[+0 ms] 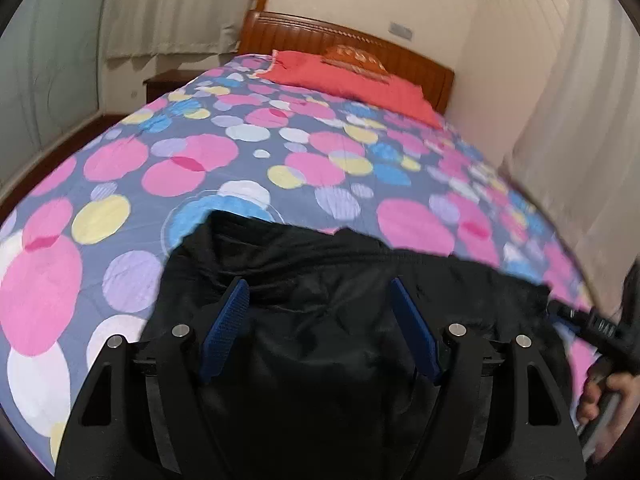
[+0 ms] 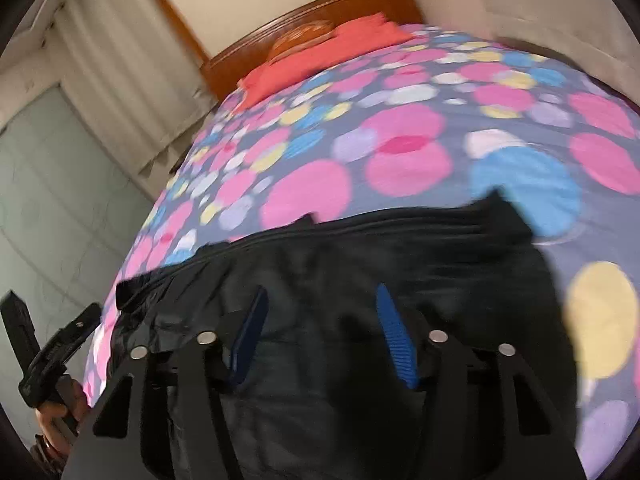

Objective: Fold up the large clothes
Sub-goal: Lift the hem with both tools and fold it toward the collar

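- Left hand-held gripper (image 1: 318, 292): jaws apart, above black garment (image 1: 320, 340), gripping nothing.
- Right hand-held gripper (image 2: 320, 300): jaws apart, also empty.
- Garment lies on bed w/ dotted bedspread (image 1: 200, 160).

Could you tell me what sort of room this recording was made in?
Most likely a bedroom in a home. A bed with a spotted bedspread fills both views, with a wooden headboard and a red pillow at its far end, and pale curtains hang beside it.
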`<state>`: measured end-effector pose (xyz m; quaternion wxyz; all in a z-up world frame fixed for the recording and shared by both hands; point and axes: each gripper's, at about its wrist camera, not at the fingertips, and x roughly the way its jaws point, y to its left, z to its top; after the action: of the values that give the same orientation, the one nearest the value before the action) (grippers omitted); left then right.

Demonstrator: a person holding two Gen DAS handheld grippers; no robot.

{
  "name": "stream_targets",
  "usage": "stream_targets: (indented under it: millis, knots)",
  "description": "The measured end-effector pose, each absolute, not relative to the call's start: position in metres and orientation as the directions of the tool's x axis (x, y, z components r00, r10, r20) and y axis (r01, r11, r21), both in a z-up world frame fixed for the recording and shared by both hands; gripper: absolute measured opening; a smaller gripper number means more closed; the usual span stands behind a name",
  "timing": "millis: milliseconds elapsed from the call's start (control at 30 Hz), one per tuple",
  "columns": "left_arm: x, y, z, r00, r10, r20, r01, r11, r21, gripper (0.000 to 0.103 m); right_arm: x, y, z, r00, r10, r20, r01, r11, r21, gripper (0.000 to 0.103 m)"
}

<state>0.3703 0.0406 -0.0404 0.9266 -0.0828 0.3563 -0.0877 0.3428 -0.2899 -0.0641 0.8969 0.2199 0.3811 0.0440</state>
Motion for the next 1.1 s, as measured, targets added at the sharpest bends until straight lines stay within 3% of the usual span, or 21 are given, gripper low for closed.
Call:
stream_targets:
  millis: [333, 433, 700, 833, 967, 1100]
  knots:
    - [0.416, -0.009, -0.099, 0.688, -0.129, -0.714, 0.077, 0.991, -0.105, 0.073, 0.400, -0.226, -0.101, 0.669, 0.088, -0.738, 0.036, 0.988, 0.150, 0.053]
    - [0.429, -0.013, -0.120, 0.654, -0.107, -0.749, 0.065, 0.994, -0.085, 0.077, 0.408, -0.230, -0.126, 0.634, 0.090, -0.768, 0.046, 0.987, 0.154, 0.054]
    - [0.435, -0.032, -0.141, 0.685, -0.014, -0.729, 0.046, 0.999, 0.024, 0.077, 0.413, -0.220, -0.148, 0.655, 0.023, -0.755, 0.062, 0.994, 0.085, 0.054]
    - [0.438, -0.036, -0.142, 0.667, 0.014, -0.745, 0.045, 0.997, 0.059, 0.077, 0.413, -0.218, -0.146, 0.655, 0.010, -0.755, 0.065, 0.996, 0.069, 0.054]
    - [0.435, -0.024, -0.124, 0.613, -0.048, -0.789, 0.075, 0.997, -0.003, 0.077, 0.404, -0.225, -0.126, 0.651, 0.040, -0.758, 0.059, 0.993, 0.103, 0.054]
    - [0.422, 0.012, -0.087, 0.685, -0.051, -0.726, 0.027, 0.999, -0.045, 0.077, 0.388, -0.256, -0.089, 0.712, -0.032, -0.702, 0.113, 0.991, 0.070, 0.055]
